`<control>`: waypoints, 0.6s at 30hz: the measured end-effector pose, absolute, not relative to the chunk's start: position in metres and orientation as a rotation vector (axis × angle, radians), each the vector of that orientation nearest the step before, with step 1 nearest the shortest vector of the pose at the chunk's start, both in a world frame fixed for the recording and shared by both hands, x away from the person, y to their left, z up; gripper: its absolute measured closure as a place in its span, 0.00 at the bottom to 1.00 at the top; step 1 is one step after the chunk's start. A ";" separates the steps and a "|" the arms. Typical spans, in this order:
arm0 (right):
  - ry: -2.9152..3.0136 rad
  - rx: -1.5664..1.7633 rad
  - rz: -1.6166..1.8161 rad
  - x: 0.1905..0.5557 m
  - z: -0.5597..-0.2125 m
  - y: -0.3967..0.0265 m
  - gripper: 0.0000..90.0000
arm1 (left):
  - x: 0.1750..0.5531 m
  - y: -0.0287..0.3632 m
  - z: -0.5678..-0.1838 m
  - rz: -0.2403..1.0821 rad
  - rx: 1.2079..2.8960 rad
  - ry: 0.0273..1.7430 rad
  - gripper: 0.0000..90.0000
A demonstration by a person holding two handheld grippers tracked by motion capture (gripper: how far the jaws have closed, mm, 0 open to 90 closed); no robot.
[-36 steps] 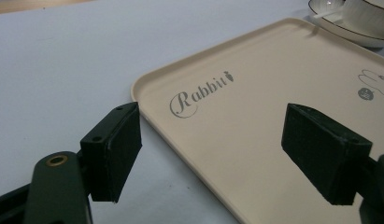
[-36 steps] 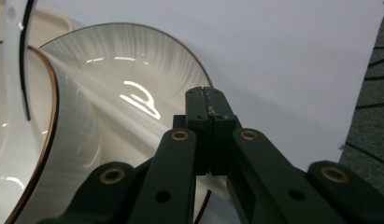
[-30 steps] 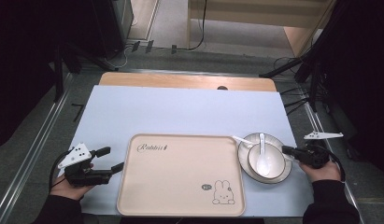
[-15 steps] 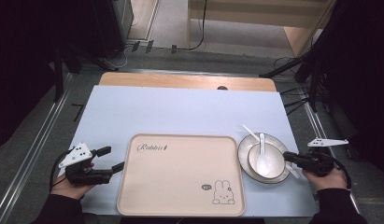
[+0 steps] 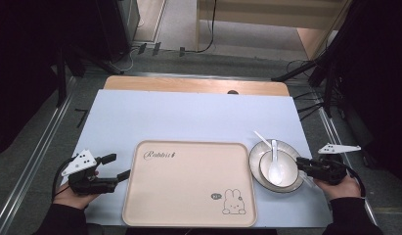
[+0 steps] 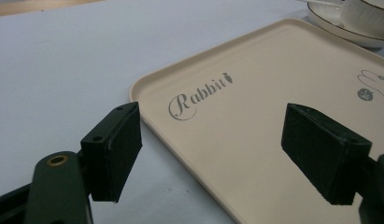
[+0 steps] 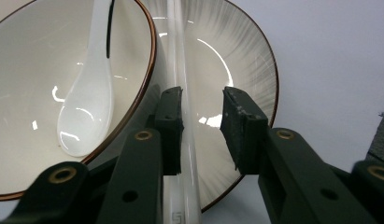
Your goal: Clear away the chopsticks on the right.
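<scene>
Right gripper [image 7: 201, 123] fingers just opening, chopstick [image 7: 182, 93] loose between them, lying across plate [image 7: 255, 65] beside bowl [image 7: 35, 60], looks like release. Next: probably back off. Left gripper [image 6: 210, 154] fingers apart, idle at tray [image 6: 255, 121].

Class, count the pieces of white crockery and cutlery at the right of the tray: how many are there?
4: a plate on the table, a bowl on it, a spoon in the bowl, and a chopstick lying across the plate beside the bowl. More may be hidden.

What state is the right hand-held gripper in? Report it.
Open: the right hand-held gripper has just been opening; the white chopstick lies between its jaws, with a gap beside it.
</scene>
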State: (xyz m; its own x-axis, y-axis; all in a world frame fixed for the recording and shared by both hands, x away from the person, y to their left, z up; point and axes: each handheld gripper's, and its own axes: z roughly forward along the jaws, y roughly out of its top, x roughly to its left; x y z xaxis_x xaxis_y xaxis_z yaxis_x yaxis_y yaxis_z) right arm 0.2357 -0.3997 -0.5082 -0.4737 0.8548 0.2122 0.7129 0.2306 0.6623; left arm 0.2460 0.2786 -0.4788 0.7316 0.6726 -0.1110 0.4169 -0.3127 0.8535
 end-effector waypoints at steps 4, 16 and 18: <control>2.315 1.504 1.069 0.238 -0.511 -0.401 0.85 | 0.246 0.278 -0.479 0.328 1.954 0.829 0.23; 2.404 1.495 1.055 0.247 -0.519 -0.401 0.94 | 0.246 0.278 -0.479 0.328 1.953 0.833 0.23; 2.398 1.513 1.064 0.247 -0.517 -0.401 0.94 | 0.246 0.278 -0.479 0.329 1.954 0.829 0.23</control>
